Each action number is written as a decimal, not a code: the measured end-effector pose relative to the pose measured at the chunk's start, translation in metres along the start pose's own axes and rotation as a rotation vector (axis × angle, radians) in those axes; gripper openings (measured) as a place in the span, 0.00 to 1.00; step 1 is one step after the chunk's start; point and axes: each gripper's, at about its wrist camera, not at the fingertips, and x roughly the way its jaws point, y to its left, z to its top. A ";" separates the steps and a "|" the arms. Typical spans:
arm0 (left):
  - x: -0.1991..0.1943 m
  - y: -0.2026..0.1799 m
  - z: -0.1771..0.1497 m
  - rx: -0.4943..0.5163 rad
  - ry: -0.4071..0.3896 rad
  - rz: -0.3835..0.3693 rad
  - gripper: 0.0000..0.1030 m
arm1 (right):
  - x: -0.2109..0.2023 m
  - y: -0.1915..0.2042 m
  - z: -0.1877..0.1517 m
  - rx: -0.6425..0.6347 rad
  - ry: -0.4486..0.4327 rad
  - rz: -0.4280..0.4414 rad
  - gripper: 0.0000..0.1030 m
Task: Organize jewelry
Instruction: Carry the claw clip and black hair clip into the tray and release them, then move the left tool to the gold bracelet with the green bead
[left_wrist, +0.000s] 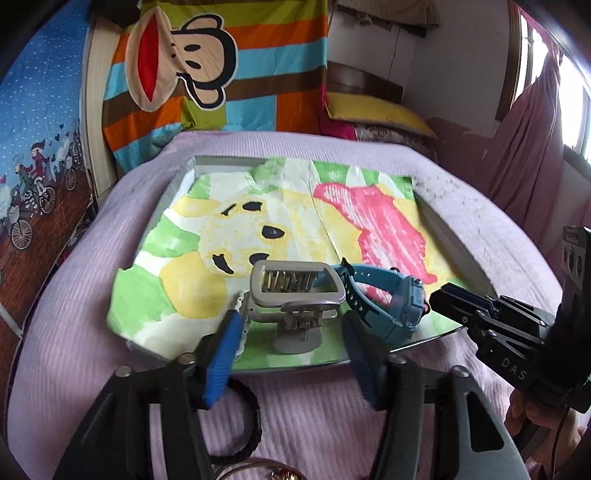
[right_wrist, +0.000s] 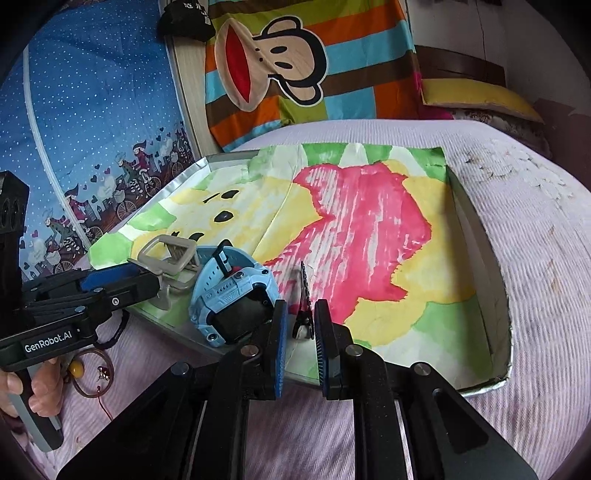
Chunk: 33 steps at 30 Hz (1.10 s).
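A shallow silver tray (left_wrist: 184, 173) lined with a painted paper sits on the purple bedspread. A grey hair clip (left_wrist: 295, 295) stands near its front edge, with a blue watch (left_wrist: 388, 306) beside it on the right. My left gripper (left_wrist: 291, 328) is open, its blue pads either side of the grey clip. In the right wrist view the tray (right_wrist: 476, 229), the grey clip (right_wrist: 170, 258) and the watch (right_wrist: 229, 295) show too. My right gripper (right_wrist: 300, 325) is partly open around a small dark patterned hair clip (right_wrist: 306, 295) standing on edge.
A black hair band (left_wrist: 243, 417) and a gold ring (left_wrist: 236, 470) lie on the bedspread before the tray. In the right wrist view a bangle with a yellow bead (right_wrist: 88, 369) lies at left. Pillows and a cartoon blanket (left_wrist: 221, 66) stand behind.
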 end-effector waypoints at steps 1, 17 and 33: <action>-0.005 0.001 -0.001 -0.008 -0.015 -0.002 0.54 | -0.006 0.000 -0.001 -0.003 -0.018 -0.006 0.14; -0.101 0.013 -0.037 -0.029 -0.328 0.055 1.00 | -0.121 0.023 -0.033 0.028 -0.412 -0.035 0.90; -0.146 0.026 -0.088 0.074 -0.348 0.094 1.00 | -0.165 0.066 -0.093 -0.035 -0.478 -0.045 0.99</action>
